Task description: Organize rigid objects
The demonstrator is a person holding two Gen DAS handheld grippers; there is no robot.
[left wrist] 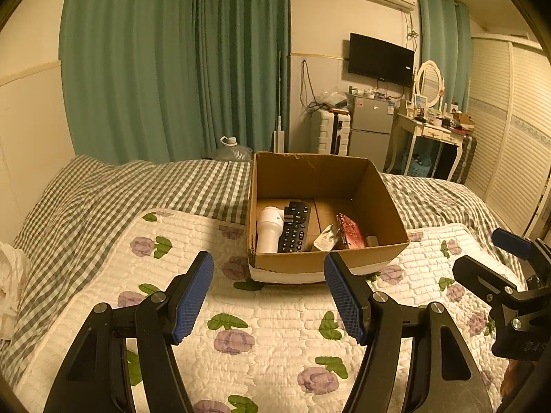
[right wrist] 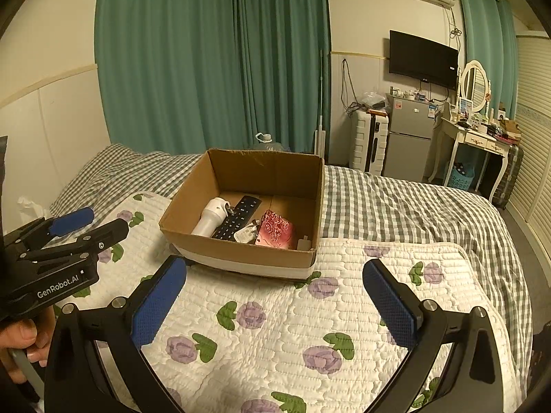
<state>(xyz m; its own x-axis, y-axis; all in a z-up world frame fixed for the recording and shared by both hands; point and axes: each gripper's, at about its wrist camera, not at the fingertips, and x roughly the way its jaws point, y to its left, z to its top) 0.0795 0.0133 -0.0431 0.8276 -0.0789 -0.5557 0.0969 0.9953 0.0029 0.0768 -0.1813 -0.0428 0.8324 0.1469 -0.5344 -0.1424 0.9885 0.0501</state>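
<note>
With everything I can see already in the cardboard box (left wrist: 323,258), my left gripper (left wrist: 268,296) and right gripper (right wrist: 275,296) hover wide and empty over the quilt (right wrist: 275,327), so next I'd search for stragglers.

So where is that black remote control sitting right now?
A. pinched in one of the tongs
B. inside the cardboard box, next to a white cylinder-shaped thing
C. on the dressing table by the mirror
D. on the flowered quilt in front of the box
B: the black remote control lies on the floor of the cardboard box, right beside the white cylinder-shaped thing, and both tongs, left and right, are open and hold nothing.
</note>
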